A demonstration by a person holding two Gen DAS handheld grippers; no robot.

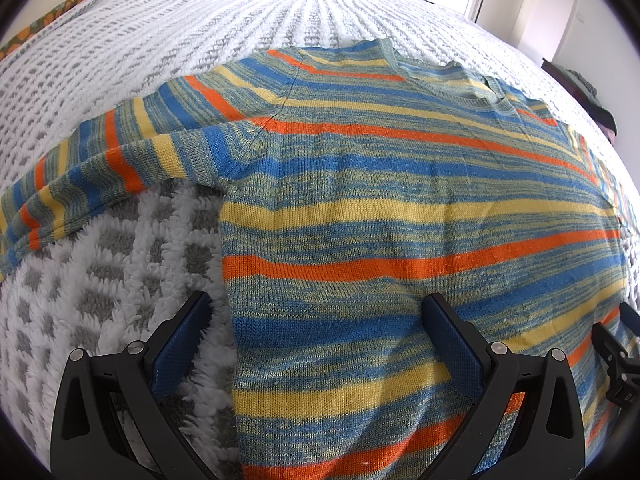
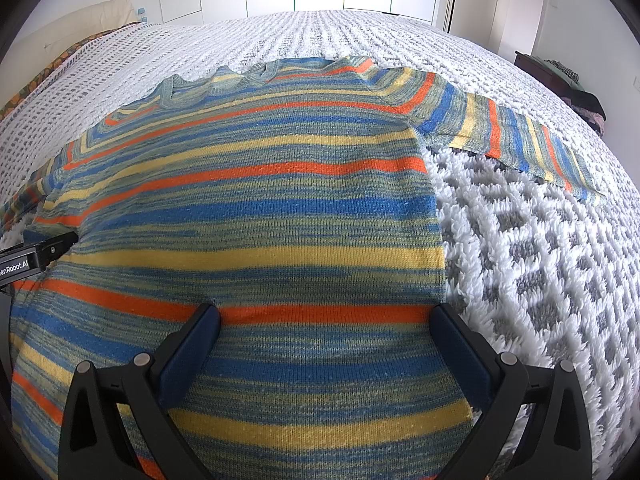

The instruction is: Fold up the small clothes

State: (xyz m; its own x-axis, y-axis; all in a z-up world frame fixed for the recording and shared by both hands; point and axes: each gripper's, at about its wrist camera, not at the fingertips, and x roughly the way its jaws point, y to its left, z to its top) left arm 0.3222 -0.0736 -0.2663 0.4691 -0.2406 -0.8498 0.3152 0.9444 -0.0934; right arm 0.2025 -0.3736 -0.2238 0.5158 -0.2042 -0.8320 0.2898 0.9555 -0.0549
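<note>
Only leftward, sweater's [image 1: 400, 200] left sleeve [image 1: 100, 160]; rightward, right sleeve [image 2: 520, 136].

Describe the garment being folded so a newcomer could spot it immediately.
A white-and-grey fluffy blanket covers the bed. Spread flat on it, sleeves out, lies a knitted sweater. Its orange, blue and yellow stripes set it apart from the pale bedding around it.

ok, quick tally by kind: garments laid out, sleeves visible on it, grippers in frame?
Striped sweater, flat on the shaggy blanket: 1
Sleeves spread out to the sides, left sleeve and right sleeve: 2
Grippers, both open above the lower body of the sweater, left gripper and right gripper: 2
Total: 5
</note>
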